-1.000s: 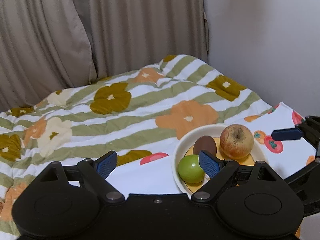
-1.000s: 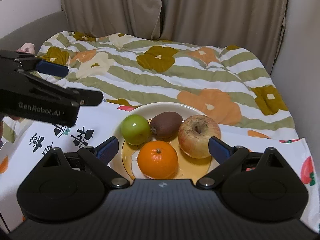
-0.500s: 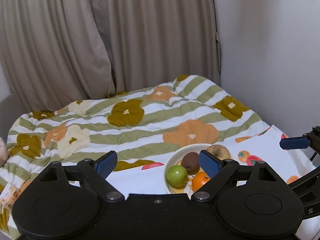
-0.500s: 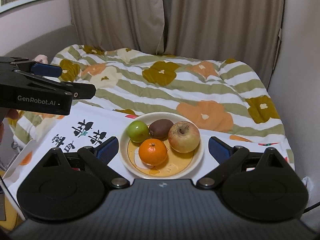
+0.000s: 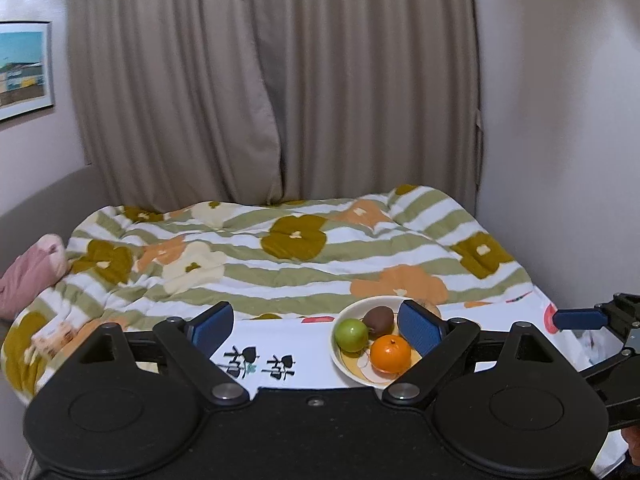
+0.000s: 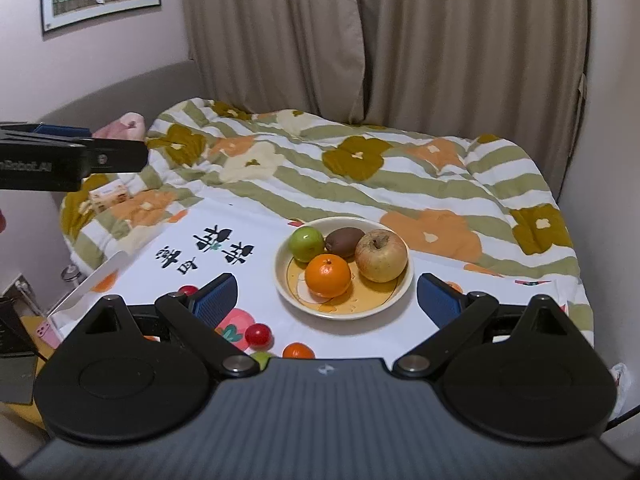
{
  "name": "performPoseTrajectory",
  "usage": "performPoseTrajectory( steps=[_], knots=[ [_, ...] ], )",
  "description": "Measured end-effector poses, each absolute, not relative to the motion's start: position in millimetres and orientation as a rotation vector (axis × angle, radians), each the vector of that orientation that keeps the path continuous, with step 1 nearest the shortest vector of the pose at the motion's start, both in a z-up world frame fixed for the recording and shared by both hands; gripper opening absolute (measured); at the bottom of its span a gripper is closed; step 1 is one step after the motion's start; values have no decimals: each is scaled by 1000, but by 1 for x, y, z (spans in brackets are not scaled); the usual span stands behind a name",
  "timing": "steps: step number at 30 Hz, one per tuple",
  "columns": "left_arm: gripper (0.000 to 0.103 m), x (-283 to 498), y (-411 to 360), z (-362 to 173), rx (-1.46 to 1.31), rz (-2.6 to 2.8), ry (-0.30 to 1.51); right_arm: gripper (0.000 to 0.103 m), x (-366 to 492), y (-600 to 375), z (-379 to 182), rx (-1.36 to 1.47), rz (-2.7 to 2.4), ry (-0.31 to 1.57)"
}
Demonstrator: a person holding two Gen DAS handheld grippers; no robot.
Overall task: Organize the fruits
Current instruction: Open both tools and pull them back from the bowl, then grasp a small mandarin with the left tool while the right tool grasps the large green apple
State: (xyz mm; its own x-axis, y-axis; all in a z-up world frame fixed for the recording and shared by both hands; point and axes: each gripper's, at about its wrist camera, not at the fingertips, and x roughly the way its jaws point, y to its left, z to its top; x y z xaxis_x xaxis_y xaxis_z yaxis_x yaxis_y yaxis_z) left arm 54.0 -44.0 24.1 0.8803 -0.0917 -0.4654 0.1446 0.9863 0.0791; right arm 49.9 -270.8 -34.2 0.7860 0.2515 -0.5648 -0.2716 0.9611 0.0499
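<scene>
A cream bowl [image 6: 403,294] stands on a white printed cloth [image 6: 256,216] over the bed. In it lie a green fruit [image 6: 306,244], a brown kiwi [image 6: 344,242], an orange [image 6: 328,276] and a yellow-red apple [image 6: 380,255]. My right gripper [image 6: 327,298] hovers open above and short of the bowl, holding nothing. In the left wrist view my left gripper [image 5: 316,326] is open and empty too, back from the bowl [image 5: 340,362]. Its right finger hides most of the apple; the green fruit [image 5: 351,334], kiwi [image 5: 378,318] and orange [image 5: 390,354] show.
Small red [image 6: 258,335], orange [image 6: 298,350] and green [image 6: 260,358] round things lie on the cloth's near part; fruit or print, I cannot tell. A flowered quilt [image 6: 360,176] covers the bed, with curtains [image 6: 400,40] behind and a wall [image 5: 560,120] on the right. A pink cushion [image 5: 28,276] lies far left.
Both grippers have drawn back and risen from the bowl, which now looks smaller and farther. More of the cloth, bed and room shows. Both stayed open.
</scene>
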Motion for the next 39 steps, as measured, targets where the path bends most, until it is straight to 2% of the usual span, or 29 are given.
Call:
performPoseTrajectory(
  steps=[10, 25, 31, 39],
  knots=[
    [94, 9, -15, -3, 90, 38, 513, 103, 28, -271, -55, -16, 354, 672],
    [91, 22, 44, -111, 71, 62, 719, 103, 27, -236, -128, 34, 259, 763],
    [84, 36, 44, -147, 97, -19, 771, 103, 33, -218, -153, 39, 236, 775],
    [63, 57, 41, -184, 125, -94, 824, 103, 44, -207, -175, 64, 183, 789]
  ],
)
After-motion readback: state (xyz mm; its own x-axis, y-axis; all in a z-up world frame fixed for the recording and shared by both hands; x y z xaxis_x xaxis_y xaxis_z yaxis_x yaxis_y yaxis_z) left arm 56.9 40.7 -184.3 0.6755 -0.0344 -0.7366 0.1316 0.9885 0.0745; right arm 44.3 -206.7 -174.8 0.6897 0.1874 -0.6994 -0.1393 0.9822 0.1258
